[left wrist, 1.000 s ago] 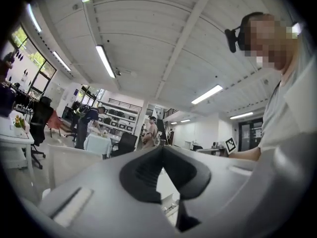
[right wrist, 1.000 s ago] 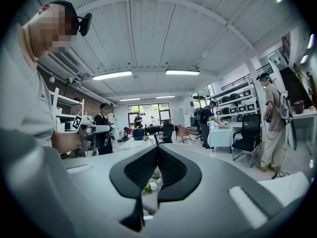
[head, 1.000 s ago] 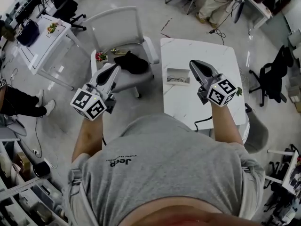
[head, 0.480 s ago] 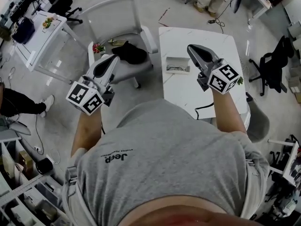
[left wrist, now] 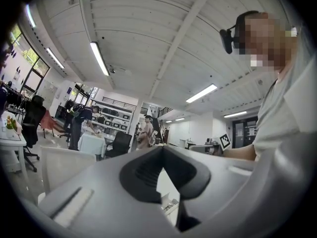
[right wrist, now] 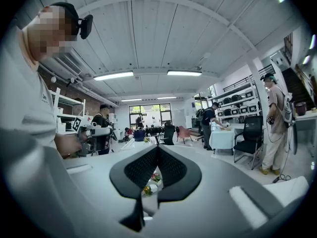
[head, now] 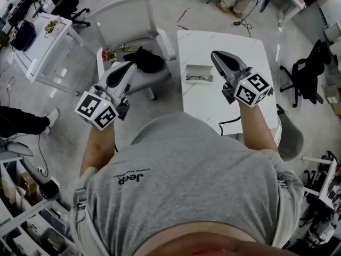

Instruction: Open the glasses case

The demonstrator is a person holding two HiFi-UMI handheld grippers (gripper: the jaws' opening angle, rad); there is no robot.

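The white table [head: 240,42] carries the glasses case [head: 200,73] near its left edge, long axis across the table, glasses seemingly visible inside. The right gripper [head: 215,56], jaws pinched together and empty, hangs over the table, nearer the case; the left gripper [head: 129,66], likewise closed on nothing, sits off the table's left side

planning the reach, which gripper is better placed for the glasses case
Right. The right gripper is above the table beside the glasses case; the left gripper is off it, over the chair.
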